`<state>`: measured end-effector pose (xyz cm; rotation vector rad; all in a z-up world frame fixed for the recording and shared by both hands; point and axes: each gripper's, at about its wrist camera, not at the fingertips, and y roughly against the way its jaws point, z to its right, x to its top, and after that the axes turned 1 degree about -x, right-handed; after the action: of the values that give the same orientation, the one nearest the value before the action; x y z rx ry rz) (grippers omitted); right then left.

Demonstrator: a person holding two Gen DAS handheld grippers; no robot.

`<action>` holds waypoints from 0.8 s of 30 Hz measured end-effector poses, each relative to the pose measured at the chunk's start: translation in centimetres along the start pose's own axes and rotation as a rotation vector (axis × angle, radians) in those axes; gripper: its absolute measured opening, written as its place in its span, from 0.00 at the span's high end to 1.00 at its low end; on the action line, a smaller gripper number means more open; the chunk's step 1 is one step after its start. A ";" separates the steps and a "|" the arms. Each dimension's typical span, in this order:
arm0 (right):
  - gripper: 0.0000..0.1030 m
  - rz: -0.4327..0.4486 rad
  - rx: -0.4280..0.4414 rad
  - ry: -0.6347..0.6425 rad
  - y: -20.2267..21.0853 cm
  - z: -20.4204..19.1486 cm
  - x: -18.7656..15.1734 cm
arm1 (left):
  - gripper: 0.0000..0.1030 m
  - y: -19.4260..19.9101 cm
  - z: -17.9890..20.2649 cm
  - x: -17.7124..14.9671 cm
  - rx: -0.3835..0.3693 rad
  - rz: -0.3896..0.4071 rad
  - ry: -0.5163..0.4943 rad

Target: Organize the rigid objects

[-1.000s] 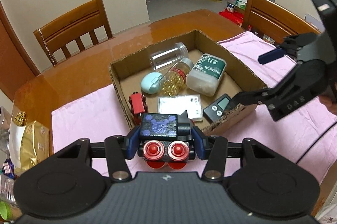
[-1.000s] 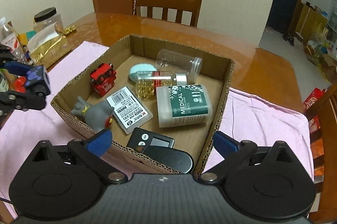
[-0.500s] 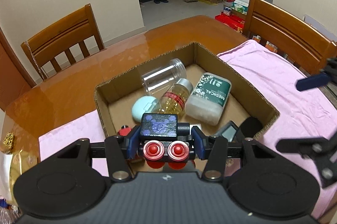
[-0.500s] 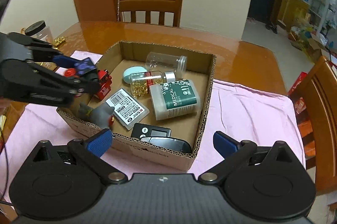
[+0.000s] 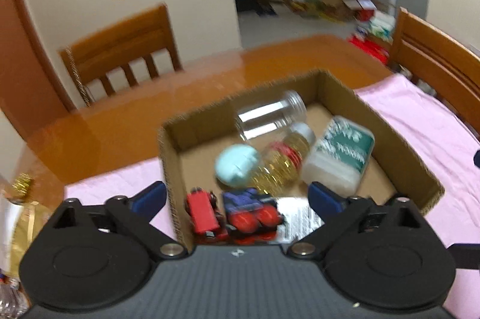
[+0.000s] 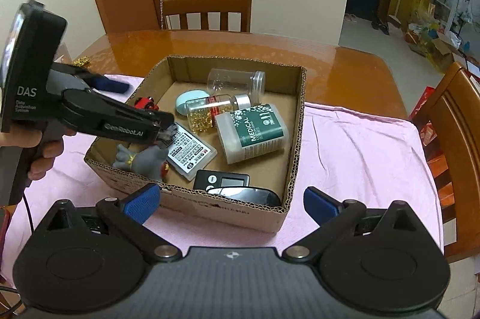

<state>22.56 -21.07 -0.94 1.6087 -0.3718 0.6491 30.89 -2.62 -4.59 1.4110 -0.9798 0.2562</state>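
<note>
A cardboard box (image 6: 295, 145) on a pink cloth holds several rigid objects. My left gripper (image 5: 237, 194) is open over the box's near left corner; the blue-and-red toy block (image 5: 249, 211) lies loose below it, beside a red toy car (image 5: 202, 214). From the right wrist view the left gripper (image 6: 135, 100) reaches in over the left wall. My right gripper (image 6: 231, 203) is open and empty, just short of the box's front wall. Inside lie a clear jar (image 6: 237, 83), a capsule bottle (image 6: 216, 112), a green medical box (image 6: 252, 133), a card pack (image 6: 192, 152) and a grey toy (image 6: 144, 160).
A mint case (image 6: 190, 100), a black timer (image 6: 222, 181) and a black mouse (image 6: 249, 196) also lie in the box. The pink cloth (image 6: 360, 157) covers the wooden table (image 6: 345, 73). Chairs stand behind (image 6: 207, 4) and to the right (image 6: 456, 121). Snack packets (image 5: 21, 214) lie at far left.
My left gripper moved over the box, opened, and let go of the blue-and-red toy block, which now lies in the box. My right gripper drew back from the box.
</note>
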 end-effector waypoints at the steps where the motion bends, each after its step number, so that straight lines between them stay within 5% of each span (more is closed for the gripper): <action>1: 0.00 -0.002 -0.002 -0.002 0.0 0.0 0.0 | 0.03 0.5 -0.1 0.1 0.001 0.006 0.007; 6: 0.00 -0.017 -0.039 -0.024 0.0 -0.1 0.4 | 0.02 3.5 -0.4 -0.2 0.043 0.015 0.074; 17: 0.00 -0.126 -0.167 -0.069 -0.3 -0.4 -0.5 | 0.02 7.4 0.8 -3.7 0.113 -0.143 0.155; 24: 0.00 -0.167 -0.193 -0.087 1.7 -1.3 -0.9 | 0.02 10.8 1.5 -4.0 0.133 -0.156 0.190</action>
<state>20.64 -20.13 -0.10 1.4677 -0.3484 0.4041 20.51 -0.16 -0.01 1.5453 -0.7038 0.3373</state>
